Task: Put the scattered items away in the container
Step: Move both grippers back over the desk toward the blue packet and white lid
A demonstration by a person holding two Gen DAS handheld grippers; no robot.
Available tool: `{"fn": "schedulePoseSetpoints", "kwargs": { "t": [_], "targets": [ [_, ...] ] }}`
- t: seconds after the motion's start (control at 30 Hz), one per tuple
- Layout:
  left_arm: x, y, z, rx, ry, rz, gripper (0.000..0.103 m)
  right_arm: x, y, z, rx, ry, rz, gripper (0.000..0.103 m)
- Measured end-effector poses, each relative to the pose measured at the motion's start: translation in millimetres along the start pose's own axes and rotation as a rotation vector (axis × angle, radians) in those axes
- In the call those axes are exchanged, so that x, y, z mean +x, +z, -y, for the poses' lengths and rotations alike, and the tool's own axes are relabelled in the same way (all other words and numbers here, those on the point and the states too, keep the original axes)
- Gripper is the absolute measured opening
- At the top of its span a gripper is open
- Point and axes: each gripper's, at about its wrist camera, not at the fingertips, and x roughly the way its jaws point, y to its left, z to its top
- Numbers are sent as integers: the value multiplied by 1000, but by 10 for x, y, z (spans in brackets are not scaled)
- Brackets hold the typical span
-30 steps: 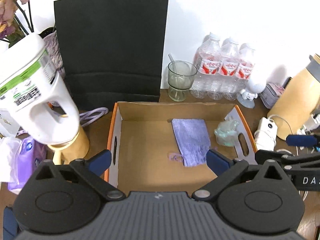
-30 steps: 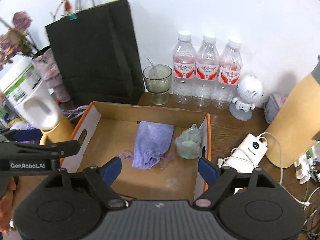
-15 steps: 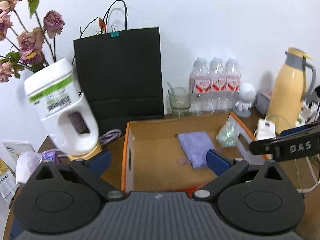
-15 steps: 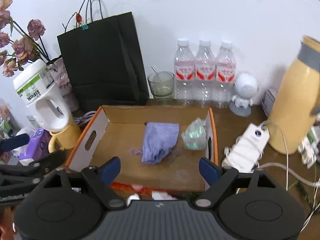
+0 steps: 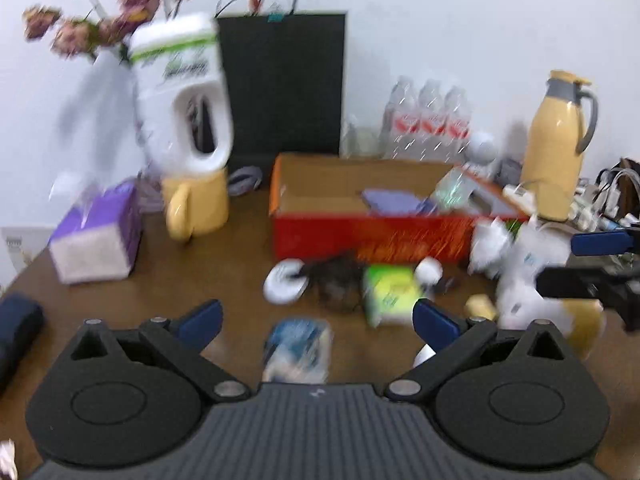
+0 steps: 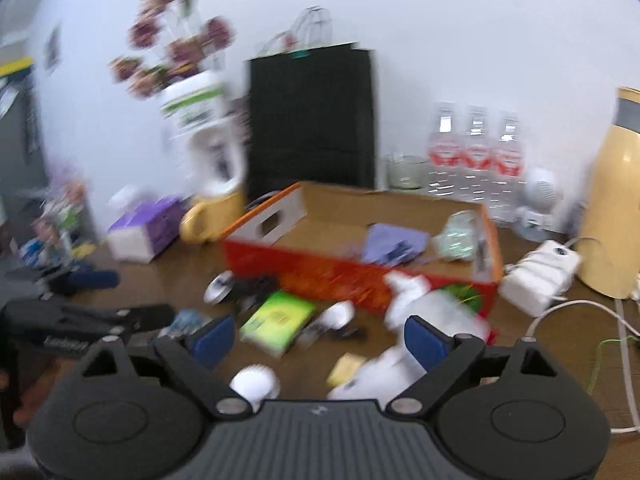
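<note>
Two grippers spread wide, nothing held; clutter lies in front of box

Table, brown wood, carries everything. Both views blurred, small detail unreliable.

Cardboard box w/ red front wall sits mid-table, open top; in right wrist view seen from its left corner, white end wall w/ hand slot. Inside it: purple cloth on the floor, greenish crumpled wrapper near the right end wall.

Black paper bag upright behind box, against wall. White jug stands on yellow mug, left of box. Yellow thermos at right, three water bottles between bag and thermos. Purple tissue box far left.

Scattered items outside box, in front of red wall: green packet, white round disc, dark tangled thing touching disc, white crumpled stuff at right, blue-white packet nearest camera, small yellow piece.

L gripper: jaws spread apart, empty, blue-white packet lies below gap. R gripper: jaws spread apart, empty, over green packet area; not touching, as far as can tell
</note>
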Motion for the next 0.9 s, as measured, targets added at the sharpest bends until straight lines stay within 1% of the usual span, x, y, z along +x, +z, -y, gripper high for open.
{"fn": "schedulePoseSetpoints", "kwargs": {
  "t": [0.03, 0.13, 0.2, 0.27, 0.33, 0.4, 0.43, 0.5, 0.53, 0.57, 0.63, 0.67, 0.7, 0.77, 0.83, 0.9],
  "targets": [
    [32, -49, -60, -9, 10, -17, 103, 34, -57, -89, -25, 16, -7, 91],
    [141, -161, -202, -30, 4, -60, 102, 187, -190, -339, -88, 50, -47, 88],
    [184, -184, -234, -31, -7, -61, 100, 287, -254, -466, -139, 52, -71, 80],
    [249, -187, -236, -24, -29, -63, 97, 420, -289, -537, -170, 44, -101, 77],
    [309, -198, -215, -9, -48, -72, 93, 489, -324, -548, -167, 46, -117, 77],
    [378, -195, -170, 12, -57, -82, 88, 537, -351, -529, -149, 46, -118, 75],
    [424, -192, -144, 24, -63, -95, 83, 560, -361, -514, -135, 38, -121, 73],
    [491, -195, -123, 31, -66, -106, 77, 600, -368, -458, -106, 32, -122, 67],
    [528, -192, -119, 29, -66, -115, 70, 638, -365, -435, -92, 40, -128, 65],
    [545, -187, -122, 25, -66, -118, 59, 680, -362, -418, -80, 45, -138, 61],
    [567, -179, -165, 4, -78, -118, 45, 792, -344, -428, -71, 49, -174, 52],
    [572, -179, -193, -13, -86, -120, 41, 832, -335, -450, -78, 50, -185, 46],
    [580, -178, -215, -26, -89, -125, 39, 849, -325, -477, -90, 47, -185, 43],
    [600, -174, -220, -21, -96, -130, 37, 841, -309, -506, -103, 45, -161, 42],
    [600, -164, -187, -6, -96, -127, 33, 856, -287, -482, -79, 47, -154, 42],
    [577, -166, -159, -3, -100, -115, 27, 884, -278, -460, -64, 49, -167, 42]
  ]
}}
